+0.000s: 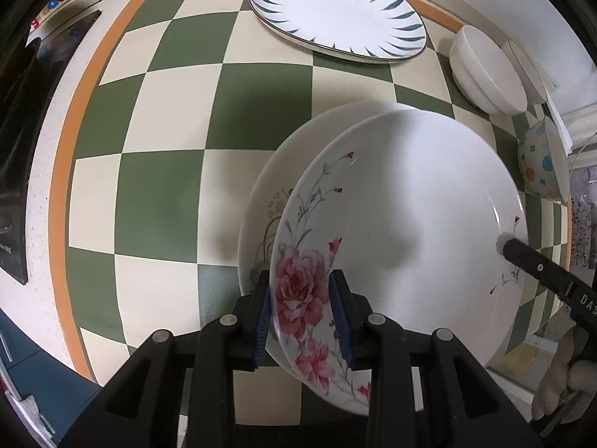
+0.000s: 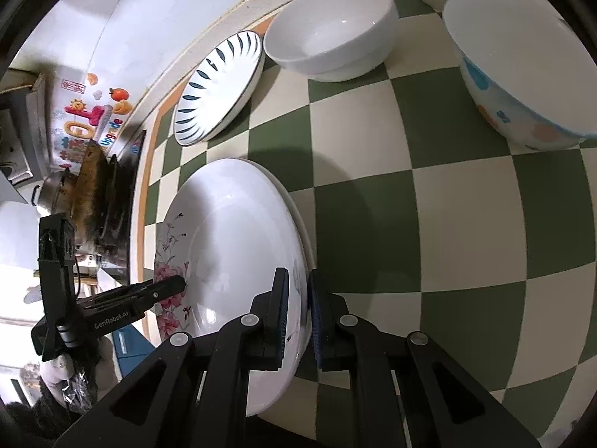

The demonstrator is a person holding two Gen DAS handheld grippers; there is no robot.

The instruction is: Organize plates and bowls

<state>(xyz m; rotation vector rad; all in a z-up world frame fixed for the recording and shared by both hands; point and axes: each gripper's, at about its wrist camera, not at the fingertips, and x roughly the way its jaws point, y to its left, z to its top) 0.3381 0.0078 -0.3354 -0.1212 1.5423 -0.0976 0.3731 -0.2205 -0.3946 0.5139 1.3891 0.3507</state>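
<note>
A white plate with pink flowers (image 1: 403, 231) lies over a second white plate (image 1: 268, 201) on the checkered mat. My left gripper (image 1: 301, 313) straddles the flower plate's near rim, pads on both sides. My right gripper (image 2: 297, 310) straddles the opposite rim of the same plate (image 2: 231, 246); its finger also shows in the left wrist view (image 1: 537, 265). A blue-leaf plate (image 1: 335, 11) lies at the far edge. White bowls (image 1: 485, 71) and a dotted bowl (image 1: 541, 160) stand to the right.
The green and cream checkered mat (image 1: 168, 186) has an orange border. A stove with a pot (image 2: 59, 190) stands beyond the mat's left side. In the right wrist view, the white bowl (image 2: 332, 26) and dotted bowl (image 2: 518, 71) stand ahead.
</note>
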